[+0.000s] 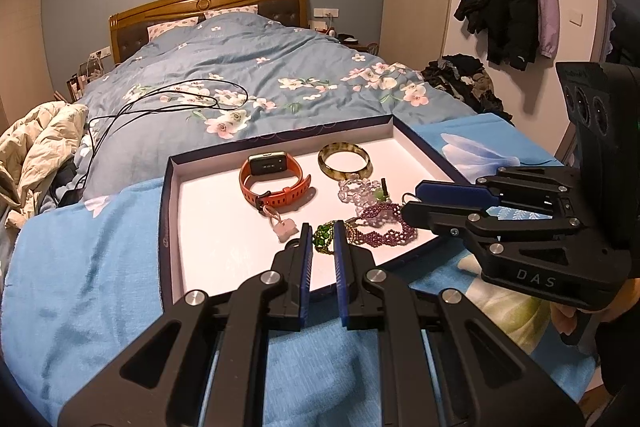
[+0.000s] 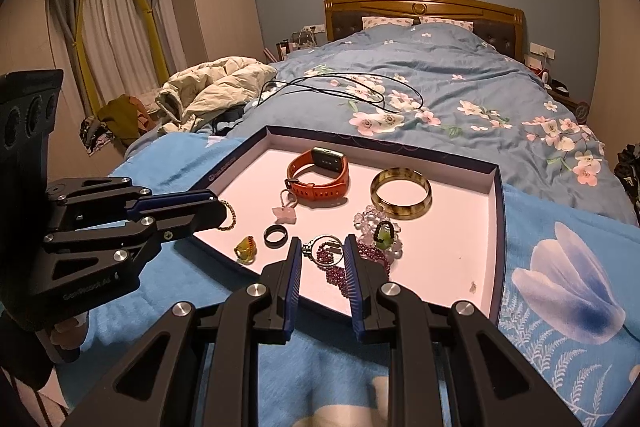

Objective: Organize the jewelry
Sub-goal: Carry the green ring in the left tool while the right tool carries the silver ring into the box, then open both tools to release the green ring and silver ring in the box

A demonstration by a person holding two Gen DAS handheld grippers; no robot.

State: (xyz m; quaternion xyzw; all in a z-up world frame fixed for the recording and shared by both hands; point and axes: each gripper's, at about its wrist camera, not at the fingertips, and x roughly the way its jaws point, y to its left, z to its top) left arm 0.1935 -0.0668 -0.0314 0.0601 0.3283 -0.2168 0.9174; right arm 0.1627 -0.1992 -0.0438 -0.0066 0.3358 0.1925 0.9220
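My left gripper (image 1: pixel 323 229) sits at the left edge of the tray (image 2: pixel 380 149), fingers pressed almost together. A gold bead bracelet (image 2: pixel 230 215) shows at its tip, pinched or not I can't tell. Along the near edge come a yellow-green ring (image 2: pixel 245 250) and a black ring (image 2: pixel 277 235). Then the metal hoop (image 2: pixel 326 236) lies dead ahead between my right gripper's (image 2: pixel 322 241) narrow-set fingers — clearly the nearer hand, grip unclear — its purple bead strand (image 2: pixel 338 273) trailing toward me. A clear bead bracelet (image 2: pixel 366 219) and a bangle (image 2: pixel 400 213) crowd the right.
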